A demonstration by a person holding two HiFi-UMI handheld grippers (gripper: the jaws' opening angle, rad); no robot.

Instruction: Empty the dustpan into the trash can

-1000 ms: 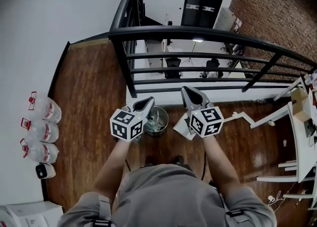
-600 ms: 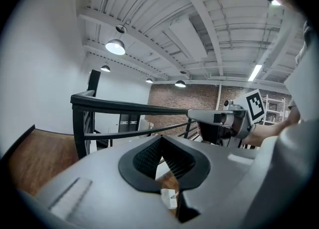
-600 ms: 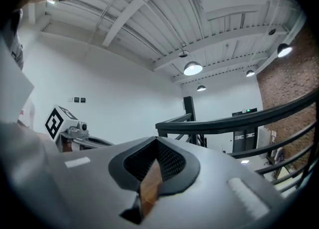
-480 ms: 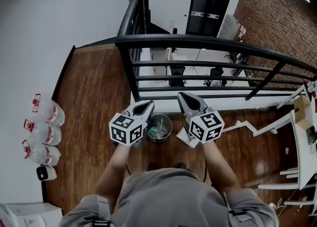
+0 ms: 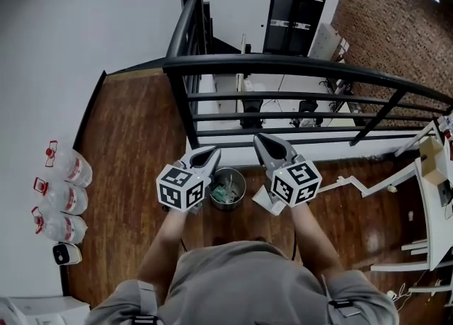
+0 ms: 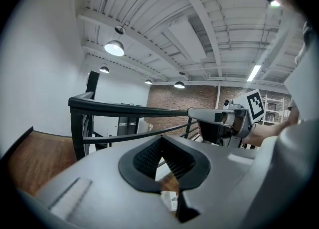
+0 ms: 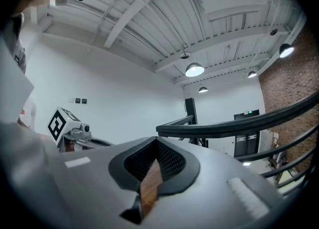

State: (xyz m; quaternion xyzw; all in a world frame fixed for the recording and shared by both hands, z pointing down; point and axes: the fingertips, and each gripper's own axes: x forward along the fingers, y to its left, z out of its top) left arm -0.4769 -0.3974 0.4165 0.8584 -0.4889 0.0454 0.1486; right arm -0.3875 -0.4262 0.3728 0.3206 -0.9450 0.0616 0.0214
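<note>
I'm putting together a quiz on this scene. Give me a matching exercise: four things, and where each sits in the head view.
1 trash can
2 water bottles
3 railing
4 brick wall

A upper right corner
B left edge, against white wall
C spanning the view, above centre
D centre, on the wood floor

Pairs: 1-D, 2-B, 3-C, 4-A

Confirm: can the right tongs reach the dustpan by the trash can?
Probably yes. The dustpan lies on the floor beside the trash can, just below the right tongs; nothing shows between them. The tongs are shut.
</note>
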